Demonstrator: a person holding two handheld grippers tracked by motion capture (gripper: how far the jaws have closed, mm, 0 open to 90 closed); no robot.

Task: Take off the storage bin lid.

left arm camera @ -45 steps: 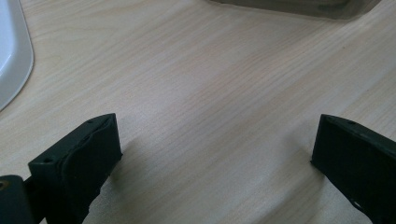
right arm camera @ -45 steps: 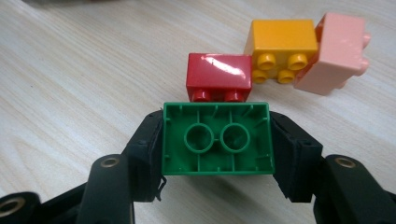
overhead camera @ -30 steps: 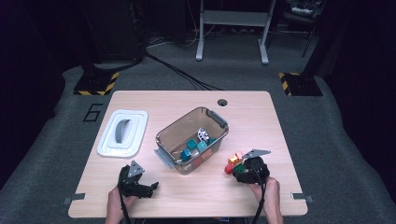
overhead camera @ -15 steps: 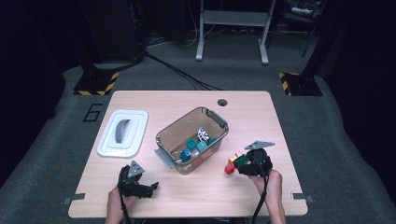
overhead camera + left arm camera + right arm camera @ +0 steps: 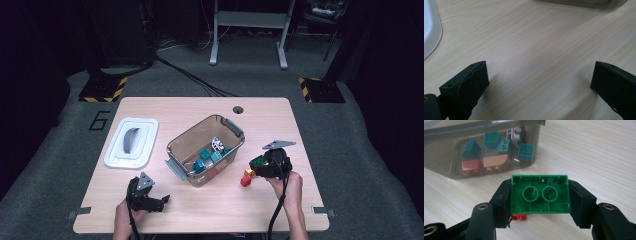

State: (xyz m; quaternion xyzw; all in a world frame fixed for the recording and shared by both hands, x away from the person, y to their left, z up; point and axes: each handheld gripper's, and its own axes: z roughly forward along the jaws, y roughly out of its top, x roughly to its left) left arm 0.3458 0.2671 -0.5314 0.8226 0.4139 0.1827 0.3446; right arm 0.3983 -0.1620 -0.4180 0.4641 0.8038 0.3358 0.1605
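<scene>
My right gripper (image 5: 267, 165) (image 5: 540, 195) is shut on a green brick (image 5: 540, 194) (image 5: 258, 161), whose hollow underside faces the right gripper view's camera, lifted off the table right of the clear bin (image 5: 176, 146) (image 5: 439, 157). Under it lies a red brick (image 5: 246, 180) (image 5: 519, 217) with a small orange piece (image 5: 248, 172) beside it. The bin holds several teal bricks (image 5: 526, 152), red and tan bricks (image 5: 495, 161) and a small white toy car (image 5: 515, 132). My left gripper (image 5: 150, 200) (image 5: 537, 82) rests open at the table's front left, bare wood between its jaws.
A white lid (image 5: 131, 141) (image 5: 430, 27) with a grey handle lies left of the bin. The tabletop (image 5: 200, 210) has a cable hole (image 5: 238, 109) at its far edge. Dark floor, cables and stand legs surround the table.
My right gripper has risen and moved back toward the bin with the green brick held in it, leaving the red brick on the table. The left gripper has stayed still.
</scene>
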